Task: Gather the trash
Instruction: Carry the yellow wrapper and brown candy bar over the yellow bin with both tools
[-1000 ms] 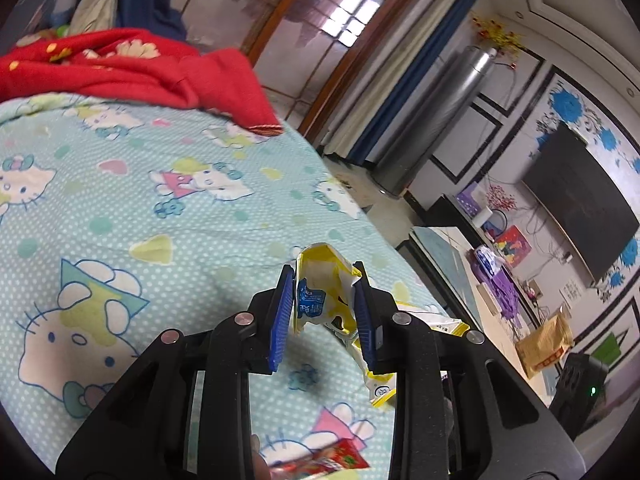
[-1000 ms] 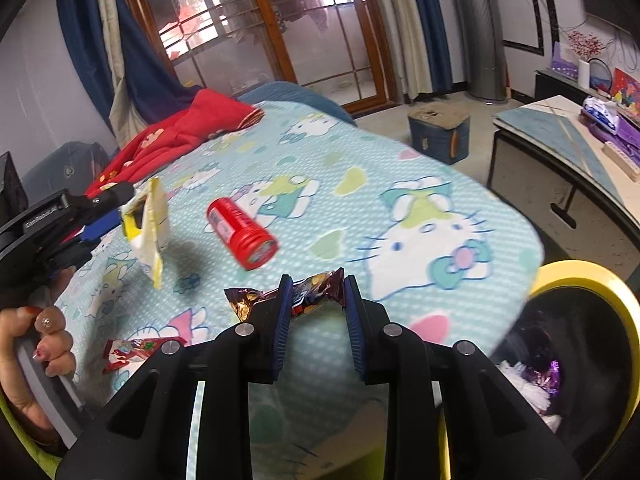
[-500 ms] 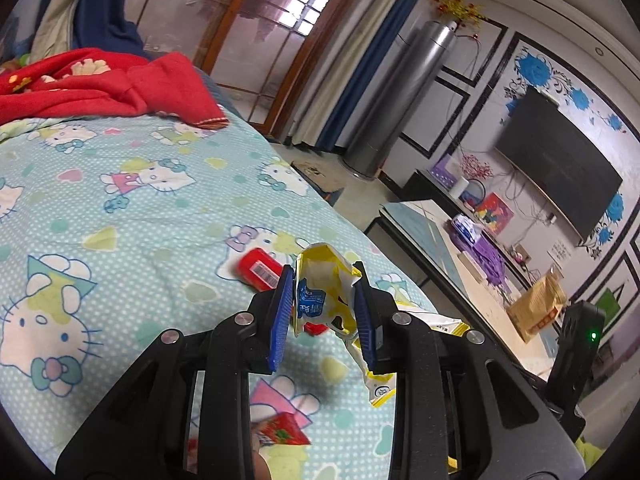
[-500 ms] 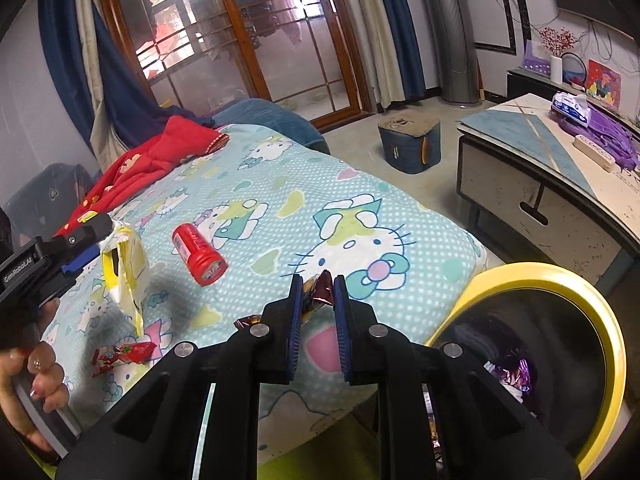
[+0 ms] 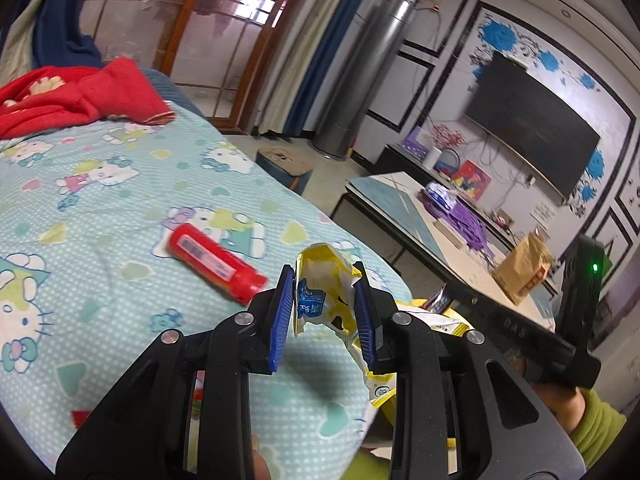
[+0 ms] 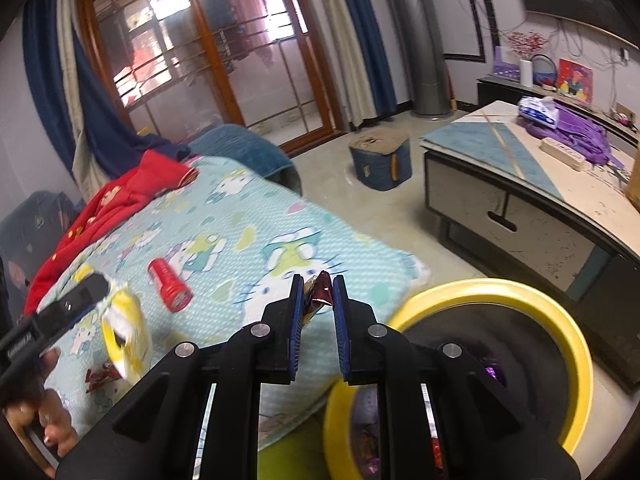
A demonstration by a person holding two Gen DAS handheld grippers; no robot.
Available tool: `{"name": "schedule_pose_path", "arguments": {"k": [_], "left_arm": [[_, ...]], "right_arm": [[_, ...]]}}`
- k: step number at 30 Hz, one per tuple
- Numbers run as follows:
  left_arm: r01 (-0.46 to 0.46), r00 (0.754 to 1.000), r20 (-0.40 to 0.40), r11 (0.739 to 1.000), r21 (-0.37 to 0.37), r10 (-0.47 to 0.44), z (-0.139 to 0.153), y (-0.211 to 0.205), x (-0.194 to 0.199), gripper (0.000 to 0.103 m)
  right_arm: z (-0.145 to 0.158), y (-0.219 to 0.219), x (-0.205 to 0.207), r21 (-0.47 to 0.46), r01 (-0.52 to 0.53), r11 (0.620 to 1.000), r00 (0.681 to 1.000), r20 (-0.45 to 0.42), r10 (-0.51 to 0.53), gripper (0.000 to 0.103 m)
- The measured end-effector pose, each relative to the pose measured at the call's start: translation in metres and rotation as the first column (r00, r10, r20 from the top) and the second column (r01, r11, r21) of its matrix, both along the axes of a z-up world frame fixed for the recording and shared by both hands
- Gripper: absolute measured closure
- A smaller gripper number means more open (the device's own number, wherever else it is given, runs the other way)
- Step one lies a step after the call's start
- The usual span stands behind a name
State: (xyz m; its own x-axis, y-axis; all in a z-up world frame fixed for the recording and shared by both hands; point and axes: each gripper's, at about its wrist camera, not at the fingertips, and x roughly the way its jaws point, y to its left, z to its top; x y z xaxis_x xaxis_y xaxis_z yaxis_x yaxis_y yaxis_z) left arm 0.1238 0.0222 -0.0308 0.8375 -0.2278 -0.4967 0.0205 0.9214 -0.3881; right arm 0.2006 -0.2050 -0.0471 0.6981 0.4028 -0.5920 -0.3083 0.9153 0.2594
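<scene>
- Behind the bed (image 6: 256, 216) stood wood-framed glass doors (image 6: 208, 64) with blue curtains (image 6: 360, 32); a low table (image 6: 532, 196) sat beyond the bed's foot.
- Bed: covered by a pale blue cartoon-cat sheet (image 5: 100, 208), with a red blanket (image 5: 76, 96) bunched at its far end.
- Bin (image 6: 560, 320): yellow-rimmed and black inside, it stood on the floor just off the bed's near corner, with wrappers lying in it.
- Left gripper (image 5: 324, 312): over the bed's near edge, clenched on a crumpled yellow packet (image 5: 320, 300), whose torn tail hung below the pads.
- Right gripper (image 6: 316, 316): over the bed's corner beside the bin; its jaws had just been closing and pinched a small dark foil wrapper (image 6: 320, 292).
- Red bottle (image 5: 216, 260): lay on its side on the sheet mid-bed, untouched.
- Small red wrapper (image 6: 102, 374): lay on the sheet near the bed's front edge, below the yellow packet in the right view.
</scene>
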Motion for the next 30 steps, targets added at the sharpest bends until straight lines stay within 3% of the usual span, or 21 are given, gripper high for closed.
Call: {"name": "schedule_pose_path", "arguments": {"k": [16,30], "left_arm": [[0.129,0.991,0.007,0.989,0.076,-0.130,0.003,-0.056,0.004,0.081],[0.267,0.963,-0.023,0.950,0.163,-0.267,-0.009,-0.115,0.010,0.080]], "right_arm": [[-0.001,-0.083,-0.006,-0.006,0.167,0.986,0.986,0.015,-0.167,0.089],[-0.013,-0.126,-0.012,-0.027,0.228,0.973,0.974,-0.011,-0.228,0.089]]}}
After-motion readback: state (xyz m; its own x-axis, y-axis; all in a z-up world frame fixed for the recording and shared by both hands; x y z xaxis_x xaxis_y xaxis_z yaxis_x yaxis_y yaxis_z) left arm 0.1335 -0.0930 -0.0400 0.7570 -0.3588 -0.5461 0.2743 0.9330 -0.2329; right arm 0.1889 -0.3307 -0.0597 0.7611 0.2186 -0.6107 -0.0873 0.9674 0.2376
